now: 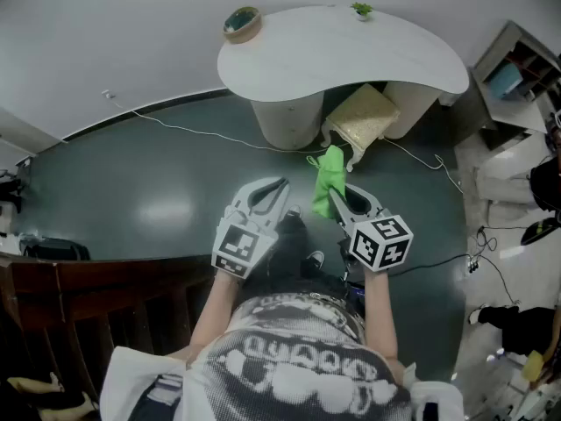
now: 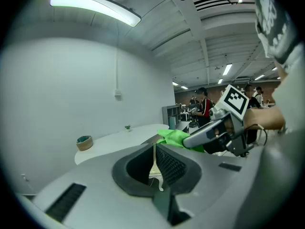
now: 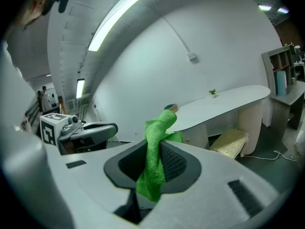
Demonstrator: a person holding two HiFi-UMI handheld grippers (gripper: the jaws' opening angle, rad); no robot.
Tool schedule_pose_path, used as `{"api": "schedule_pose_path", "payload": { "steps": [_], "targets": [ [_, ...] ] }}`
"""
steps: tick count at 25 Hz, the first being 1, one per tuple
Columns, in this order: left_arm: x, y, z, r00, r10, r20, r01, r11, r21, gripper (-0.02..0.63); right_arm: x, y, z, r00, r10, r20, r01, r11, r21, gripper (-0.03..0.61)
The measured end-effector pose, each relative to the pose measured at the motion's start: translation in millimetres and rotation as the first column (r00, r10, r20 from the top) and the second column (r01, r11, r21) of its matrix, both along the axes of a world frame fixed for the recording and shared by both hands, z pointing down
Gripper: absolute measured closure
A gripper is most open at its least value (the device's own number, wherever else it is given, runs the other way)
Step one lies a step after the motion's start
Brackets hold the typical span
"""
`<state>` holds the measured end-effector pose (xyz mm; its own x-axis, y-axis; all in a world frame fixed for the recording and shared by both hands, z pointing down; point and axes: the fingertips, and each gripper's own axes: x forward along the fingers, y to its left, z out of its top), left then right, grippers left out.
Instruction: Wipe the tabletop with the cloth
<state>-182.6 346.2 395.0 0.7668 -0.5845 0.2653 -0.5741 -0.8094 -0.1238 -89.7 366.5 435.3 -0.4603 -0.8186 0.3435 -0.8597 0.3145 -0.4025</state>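
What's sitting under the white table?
A yellowish bag sits between its two pedestal legs. The tabletop hides whatever lies farther back.

Tiny green item (image 1: 361, 9) on the tabletop (image 1: 333, 55), indistinct.

Tabletop (image 1: 351, 51) mostly bare; obstacles: 1 bowl (image 1: 241, 23) at L end, 1 sm. plant (image 1: 362, 10) at far edge.

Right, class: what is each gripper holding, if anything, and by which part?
The right gripper pinches the green cloth around its bunched middle. The left gripper holds nothing, fingers shut.
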Motion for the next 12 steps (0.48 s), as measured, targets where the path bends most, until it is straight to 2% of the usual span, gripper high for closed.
{"api": "schedule_pose_path", "payload": {
  "steps": [12],
  "targets": [
    [15,-9,5,0.999,0.008,0.039,-0.008,1.000,-0.010,0.600,29,-13,1,0.998,0.047,0.029,-0.047,0.999,0.003,0.506]
  ]
}}
